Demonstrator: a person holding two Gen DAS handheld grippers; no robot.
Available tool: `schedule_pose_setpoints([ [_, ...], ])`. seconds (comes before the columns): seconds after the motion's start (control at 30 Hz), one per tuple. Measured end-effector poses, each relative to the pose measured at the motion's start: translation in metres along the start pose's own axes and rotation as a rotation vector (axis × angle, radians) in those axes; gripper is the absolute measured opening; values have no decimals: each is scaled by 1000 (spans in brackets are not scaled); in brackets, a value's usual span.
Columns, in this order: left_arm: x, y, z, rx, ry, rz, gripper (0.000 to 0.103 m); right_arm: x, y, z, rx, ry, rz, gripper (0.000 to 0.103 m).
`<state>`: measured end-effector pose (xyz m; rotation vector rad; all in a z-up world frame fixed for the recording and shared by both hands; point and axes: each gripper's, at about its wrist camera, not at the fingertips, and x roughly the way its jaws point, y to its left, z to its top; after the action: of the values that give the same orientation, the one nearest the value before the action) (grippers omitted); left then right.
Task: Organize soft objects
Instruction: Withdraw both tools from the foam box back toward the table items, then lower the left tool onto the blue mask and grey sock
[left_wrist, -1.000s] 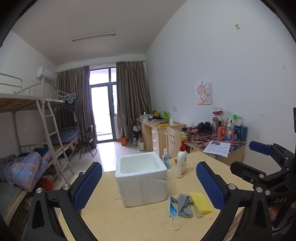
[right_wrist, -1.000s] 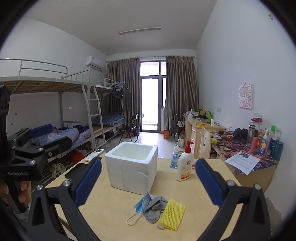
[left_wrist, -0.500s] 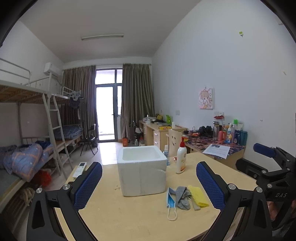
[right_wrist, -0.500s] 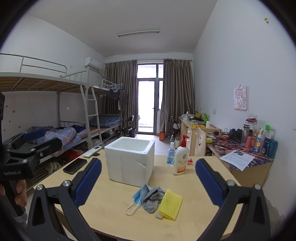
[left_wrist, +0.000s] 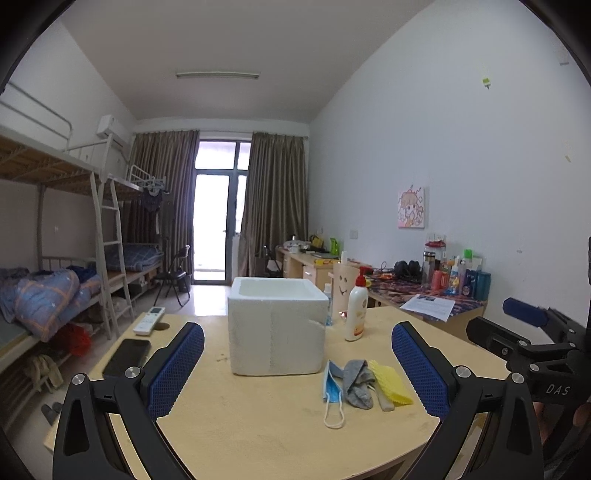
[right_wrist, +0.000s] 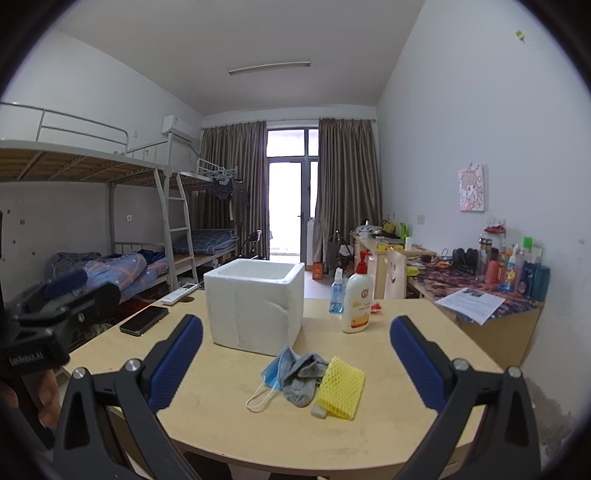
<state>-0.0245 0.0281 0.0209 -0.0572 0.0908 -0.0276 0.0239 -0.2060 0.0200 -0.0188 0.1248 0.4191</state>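
1. Grippers: we hold the left gripper (left_wrist: 297, 363) and right gripper (right_wrist: 295, 356) with jaws apart, empty.
2. Face mask (right_wrist: 277, 367), grey sock (right_wrist: 303, 376), yellow sponge (right_wrist: 341, 386): frame centre, before foam box (right_wrist: 255, 301).

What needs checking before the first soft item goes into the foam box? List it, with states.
1. Left tool open: ok, fingers wide apart, nothing between them.
2. Right tool open: ok, likewise free.
3. Foam box top open: ok; whether anything lies inside: cannot tell.
4. Face mask, grey sock and yellow foam net free to lift: not ok, they overlap in one pile.
5. Lotion bottle clear of the pile: ok, it stands behind it, apart.
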Motion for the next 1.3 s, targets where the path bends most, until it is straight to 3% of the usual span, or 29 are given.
schedule_pose_setpoints([
  [0.63, 36, 11, -34, -72, 133, -30, 102, 18, -5, -38, -5, 67, -47, 103],
  [0.8, 51, 10, -40, -70, 201, -44, 102, 26, -10, -43, 6, 97, -49, 103],
  [1.3, 93, -2, -50, -39, 297, -44, 102, 57, -30, -56, 22, 186, -67, 103],
])
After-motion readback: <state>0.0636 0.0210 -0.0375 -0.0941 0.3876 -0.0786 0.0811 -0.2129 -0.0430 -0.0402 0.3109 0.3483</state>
